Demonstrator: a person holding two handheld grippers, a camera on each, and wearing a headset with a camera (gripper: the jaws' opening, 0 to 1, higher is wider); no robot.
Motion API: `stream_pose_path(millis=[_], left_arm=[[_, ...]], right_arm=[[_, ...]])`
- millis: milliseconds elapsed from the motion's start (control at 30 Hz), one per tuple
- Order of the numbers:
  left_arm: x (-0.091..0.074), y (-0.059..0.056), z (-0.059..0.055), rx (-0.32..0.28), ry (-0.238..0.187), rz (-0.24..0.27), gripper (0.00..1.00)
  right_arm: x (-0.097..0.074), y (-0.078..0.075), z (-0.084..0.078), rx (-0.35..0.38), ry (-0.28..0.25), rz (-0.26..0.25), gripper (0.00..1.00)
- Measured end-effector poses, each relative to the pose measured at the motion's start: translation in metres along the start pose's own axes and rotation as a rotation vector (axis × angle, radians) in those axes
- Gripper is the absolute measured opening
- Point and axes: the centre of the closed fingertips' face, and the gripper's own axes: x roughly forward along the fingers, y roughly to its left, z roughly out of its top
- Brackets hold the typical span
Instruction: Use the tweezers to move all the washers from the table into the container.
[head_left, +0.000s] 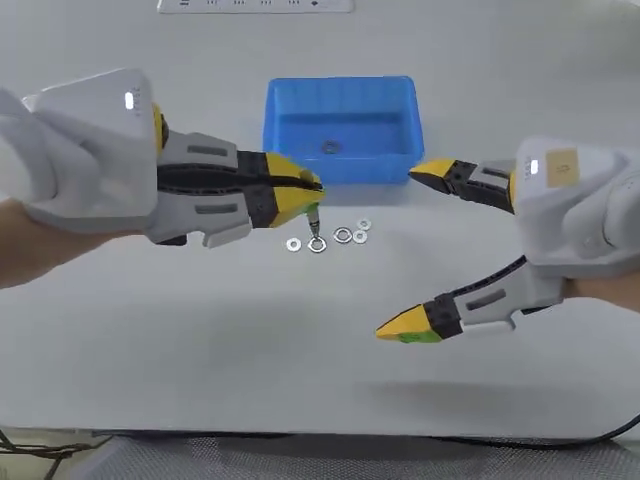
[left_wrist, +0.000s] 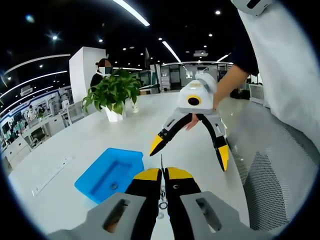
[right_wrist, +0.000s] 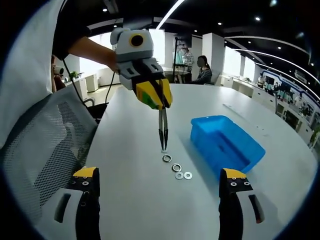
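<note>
Step in hand: pick-up of one washer. Left gripper (head_left: 305, 190): jaws clenched on the tweezers (head_left: 313, 222), which point down, tips at the second washer (head_left: 317, 245) from the left in the head view (whether the tips have nipped it or merely touch it is too small to tell). Washers (head_left: 343, 236): five in a loose row on the table (head_left: 250, 340), near the container (head_left: 380, 170) but clear of its front wall. Container: blue open tub, one lone ring (head_left: 330, 148) lying on its floor. Right gripper (head_left: 395, 253): jaws spread wide, grasping nothing, held to the right of the row and apart from it. Progress, as judged: early, one piece in and five left on the table. Next move calls for a firm pinch on the ring's edge or through its hole, a lift straight up, a short carry over the front wall, and a release above the tub's floor. Thin flat rings on a smooth top look apt to slip from the tips.
</note>
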Motion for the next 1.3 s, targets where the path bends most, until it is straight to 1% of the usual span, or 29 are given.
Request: stream_pose_path(millis=[67, 167, 233, 333, 400, 500, 633, 833, 867, 900, 1000, 1100, 1200, 1267, 1300], left_arm=[[0.001, 0.000, -0.002, -0.005, 0.000, -0.002, 0.06], [0.004, -0.001, -0.005, -0.012, -0.002, -0.005, 0.06], [0.005, 0.000, -0.007, -0.008, 0.004, -0.001, 0.06], [0.005, 0.001, -0.010, -0.015, 0.005, -0.003, 0.06], [0.006, 0.001, -0.013, -0.018, 0.010, -0.002, 0.06], [0.006, 0.001, -0.016, -0.025, 0.010, -0.002, 0.06], [0.007, 0.000, -0.018, -0.030, 0.011, -0.004, 0.06], [0.010, 0.001, -0.027, -0.040, 0.019, 0.001, 0.06], [0.011, 0.001, -0.025, -0.051, 0.007, 0.000, 0.06], [0.011, 0.002, -0.024, -0.047, 0.009, 0.001, 0.06], [0.011, 0.000, -0.024, -0.054, 0.009, -0.010, 0.06], [0.008, 0.002, -0.026, -0.071, 0.014, -0.009, 0.06], [0.006, 0.002, -0.027, -0.067, 0.032, -0.021, 0.06], [0.005, 0.000, -0.028, -0.054, 0.052, -0.038, 0.06], [0.005, 0.000, -0.028, -0.055, 0.053, -0.037, 0.06]], right_arm=[[0.000, 0.003, 0.000, 0.006, -0.003, 0.014, 1.00], [0.001, 0.007, -0.004, 0.013, 0.016, 0.041, 1.00], [0.002, 0.010, -0.005, 0.016, 0.013, 0.058, 1.00], [0.005, 0.014, -0.011, 0.009, 0.031, 0.066, 1.00], [0.005, 0.016, -0.012, 0.022, 0.028, 0.074, 1.00], [0.006, 0.019, -0.012, 0.036, 0.021, 0.077, 1.00], [0.007, 0.020, -0.015, 0.057, 0.025, 0.079, 1.00], [0.008, 0.020, -0.019, 0.072, 0.034, 0.077, 1.00], [0.008, 0.020, -0.020, 0.072, 0.035, 0.076, 1.00], [0.008, 0.020, -0.020, 0.075, 0.036, 0.077, 1.00], [0.009, 0.021, -0.020, 0.082, 0.033, 0.082, 1.00], [0.011, 0.020, -0.018, 0.081, 0.028, 0.082, 1.00], [0.016, 0.020, -0.010, 0.088, 0.002, 0.090, 1.00], [0.020, 0.020, -0.007, 0.077, 0.002, 0.104, 0.98], [0.021, 0.020, -0.006, 0.074, 0.002, 0.106, 0.97]])
